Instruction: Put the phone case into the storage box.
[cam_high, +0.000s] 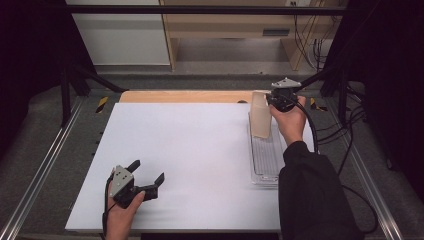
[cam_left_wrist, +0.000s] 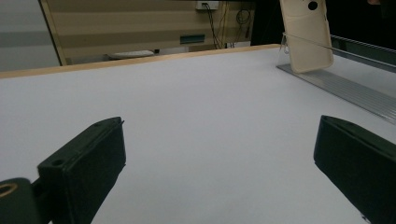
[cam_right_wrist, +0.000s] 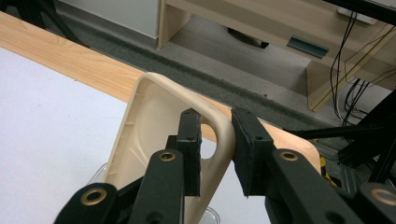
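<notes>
A beige phone case (cam_high: 260, 116) stands upright at the far end of a clear ribbed tray (cam_high: 265, 162) on the right side of the table. My right gripper (cam_high: 270, 103) is shut on the case's top edge. In the right gripper view one jaw sits inside the case (cam_right_wrist: 149, 130) and the other outside its rim, with the right gripper (cam_right_wrist: 215, 116) pinching near the camera cutout. My left gripper (cam_high: 146, 171) rests on the near left of the white table, open with nothing between its jaws. The left gripper view shows the left gripper (cam_left_wrist: 219, 154) wide open, with the case (cam_left_wrist: 308, 37) far off.
A white board (cam_high: 190, 150) covers the table, with a wooden strip (cam_high: 185, 96) along its far edge. The tray (cam_left_wrist: 345, 88) runs along the right edge. Metal rails and black frame posts flank the table. Cables (cam_high: 320, 130) trail at the right.
</notes>
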